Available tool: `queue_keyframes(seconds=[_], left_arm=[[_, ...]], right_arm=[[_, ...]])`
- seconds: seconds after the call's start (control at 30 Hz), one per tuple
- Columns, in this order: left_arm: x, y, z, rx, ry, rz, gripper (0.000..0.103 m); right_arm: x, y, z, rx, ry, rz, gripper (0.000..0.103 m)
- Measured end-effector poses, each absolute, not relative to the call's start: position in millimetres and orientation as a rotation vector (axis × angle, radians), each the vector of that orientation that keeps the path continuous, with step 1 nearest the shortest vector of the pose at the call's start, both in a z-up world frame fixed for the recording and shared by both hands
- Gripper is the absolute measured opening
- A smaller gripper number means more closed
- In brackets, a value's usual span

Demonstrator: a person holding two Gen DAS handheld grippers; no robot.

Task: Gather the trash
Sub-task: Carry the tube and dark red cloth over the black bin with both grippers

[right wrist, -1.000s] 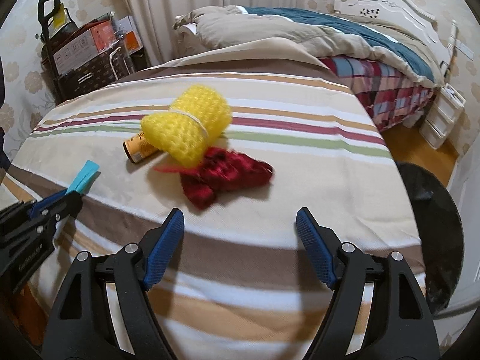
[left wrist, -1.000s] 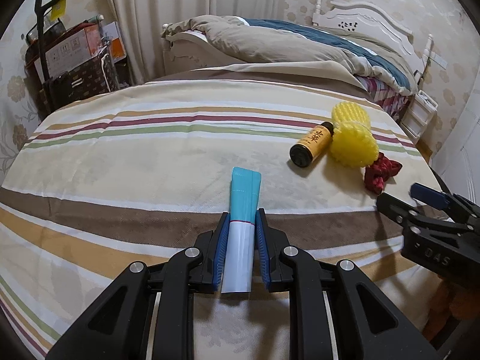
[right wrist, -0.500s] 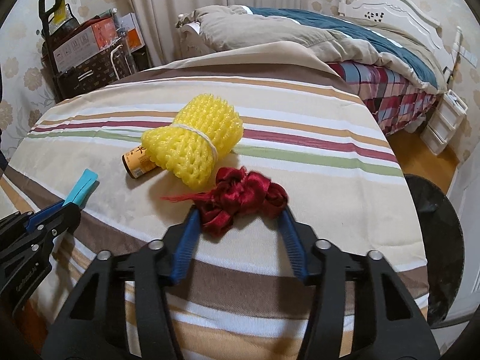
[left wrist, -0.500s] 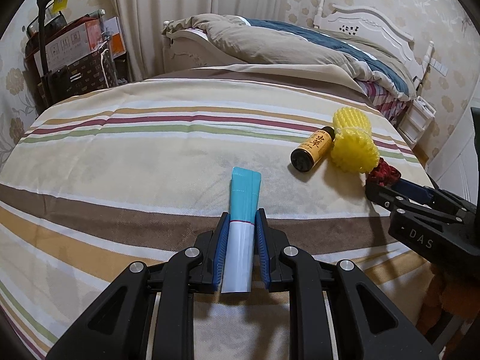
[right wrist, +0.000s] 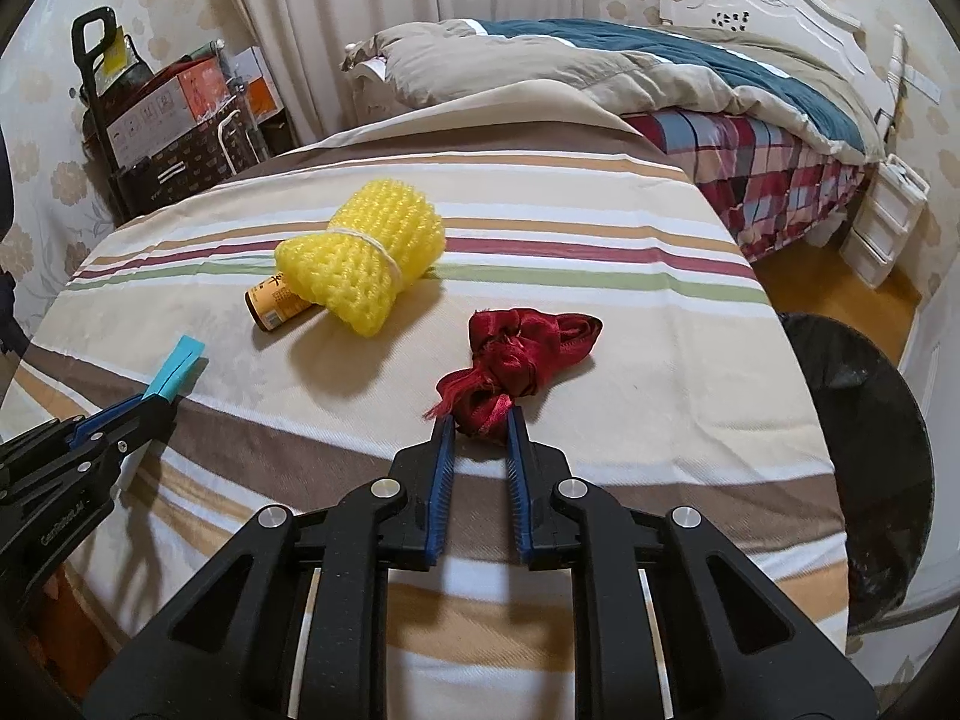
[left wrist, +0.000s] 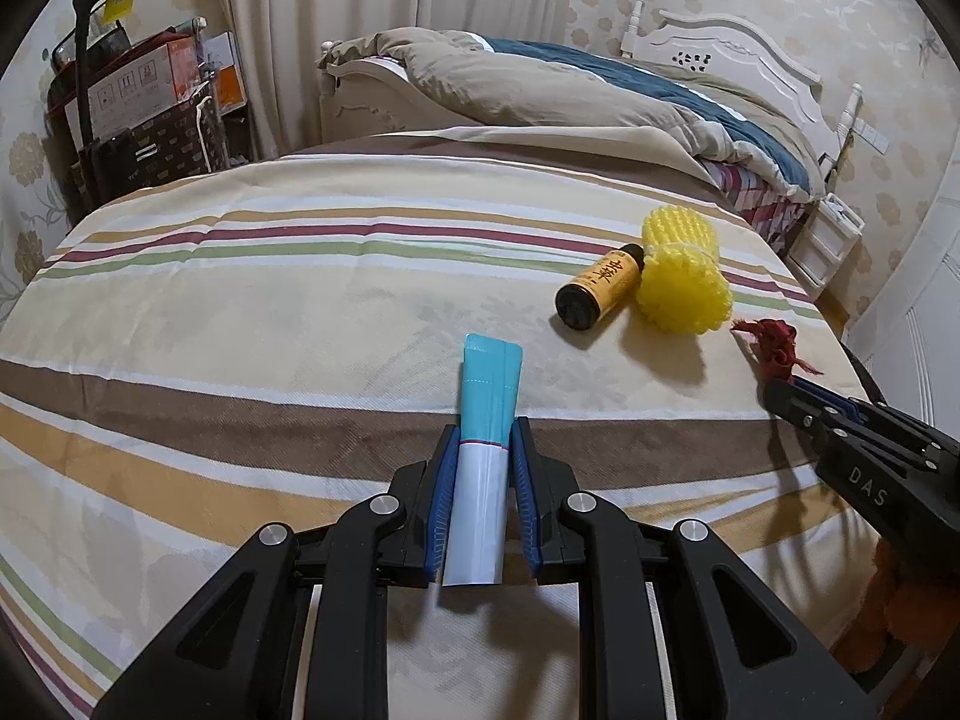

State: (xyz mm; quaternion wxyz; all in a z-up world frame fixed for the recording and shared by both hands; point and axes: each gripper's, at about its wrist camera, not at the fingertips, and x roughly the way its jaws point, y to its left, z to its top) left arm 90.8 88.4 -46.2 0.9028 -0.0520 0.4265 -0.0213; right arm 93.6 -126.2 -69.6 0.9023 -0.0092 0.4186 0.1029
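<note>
Right wrist view: right gripper (right wrist: 478, 420) fingers pinch the frayed tail of a crumpled red satin ribbon (right wrist: 516, 354) on the striped bed (right wrist: 630, 420). Left gripper (left wrist: 483, 441) fingers clamp a flat teal-and-white tube (left wrist: 483, 450).

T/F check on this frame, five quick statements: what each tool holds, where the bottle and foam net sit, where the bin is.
1. The left tool is shut on the teal and white tube. True.
2. The right tool grips the yellow foam net. False: it is shut on the red ribbon.
3. The small bottle stands upright. False: it lies on its side.
4. The bottle touches the foam net. True.
5. The dark bin stands left of the striped table. False: in the right wrist view it is at the right.
</note>
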Motion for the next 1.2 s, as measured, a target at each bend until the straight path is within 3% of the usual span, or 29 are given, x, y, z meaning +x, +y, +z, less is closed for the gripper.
queue_keyframes(seconds=[0.6,1.2], left_arm=[[73.7,35.4,-35.9,-0.079,0.842,-0.144,0.021],[85.3,-64.9,-22.7,-0.003,0.806,-0.318,0.021]], right_arm=[[54.3,-181.4,-64.4,0.039,0.817,0.126,0.016],[40.6,-259.0,-57.4,0.123,0.769,-0.013,0.016]])
